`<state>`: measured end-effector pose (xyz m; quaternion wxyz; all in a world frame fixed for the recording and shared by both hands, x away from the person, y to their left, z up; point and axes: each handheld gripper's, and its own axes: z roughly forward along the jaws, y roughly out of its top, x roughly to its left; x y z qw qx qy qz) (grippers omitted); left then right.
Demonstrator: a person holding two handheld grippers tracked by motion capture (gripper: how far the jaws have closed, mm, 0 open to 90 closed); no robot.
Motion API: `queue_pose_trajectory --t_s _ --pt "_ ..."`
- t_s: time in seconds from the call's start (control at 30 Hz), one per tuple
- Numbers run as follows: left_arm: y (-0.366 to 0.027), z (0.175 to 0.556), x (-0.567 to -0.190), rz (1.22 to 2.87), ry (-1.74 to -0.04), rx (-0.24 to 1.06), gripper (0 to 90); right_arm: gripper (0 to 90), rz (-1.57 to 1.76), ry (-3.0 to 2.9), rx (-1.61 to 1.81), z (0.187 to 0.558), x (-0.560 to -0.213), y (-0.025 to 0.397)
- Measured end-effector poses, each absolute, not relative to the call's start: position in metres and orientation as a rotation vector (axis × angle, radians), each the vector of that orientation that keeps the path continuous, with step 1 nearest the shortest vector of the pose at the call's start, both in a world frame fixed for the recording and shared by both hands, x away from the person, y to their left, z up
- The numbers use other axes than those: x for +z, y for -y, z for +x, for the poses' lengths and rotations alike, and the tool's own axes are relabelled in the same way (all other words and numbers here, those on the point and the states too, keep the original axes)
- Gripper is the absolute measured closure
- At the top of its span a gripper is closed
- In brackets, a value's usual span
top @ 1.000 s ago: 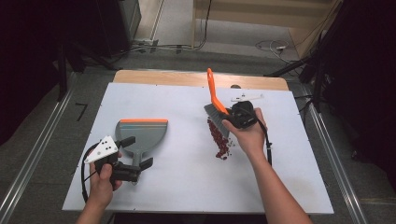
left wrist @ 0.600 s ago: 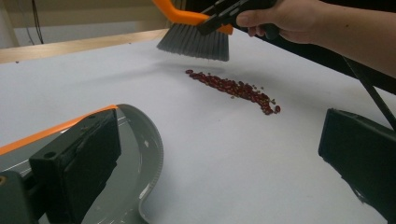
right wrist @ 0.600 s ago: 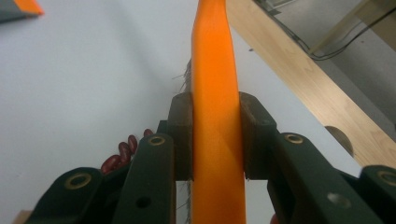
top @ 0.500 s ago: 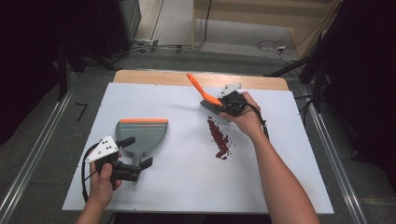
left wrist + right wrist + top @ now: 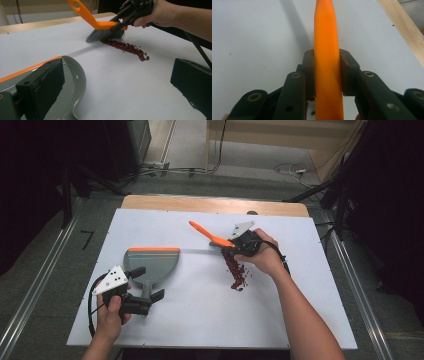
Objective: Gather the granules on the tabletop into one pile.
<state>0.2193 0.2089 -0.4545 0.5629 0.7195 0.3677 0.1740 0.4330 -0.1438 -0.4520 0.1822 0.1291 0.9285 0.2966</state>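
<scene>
Where its fingers (image 5: 348, 72) clamp: right gripper (image 5: 239, 244), orange brush (image 5: 212, 236).

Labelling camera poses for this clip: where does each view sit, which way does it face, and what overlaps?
High view: above the person's side, facing forward and down on the white table; both forearms enter from below.
Left gripper view: rides the left gripper, looking between open jaws toward the beans.
Right gripper view: rides the right gripper, looking along the orange brush it clamps.
Shared: the brush and table appear in all three.
</scene>
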Motion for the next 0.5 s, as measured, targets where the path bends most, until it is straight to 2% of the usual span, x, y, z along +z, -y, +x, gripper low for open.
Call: queue_pose_trajectory --t_s 0.5 --pt "-0.208 0.219 -0.454 1.69 -0.865 0.407 0.0 68.5 0.308 -2.653 0.839 0.401 -0.454 0.152"
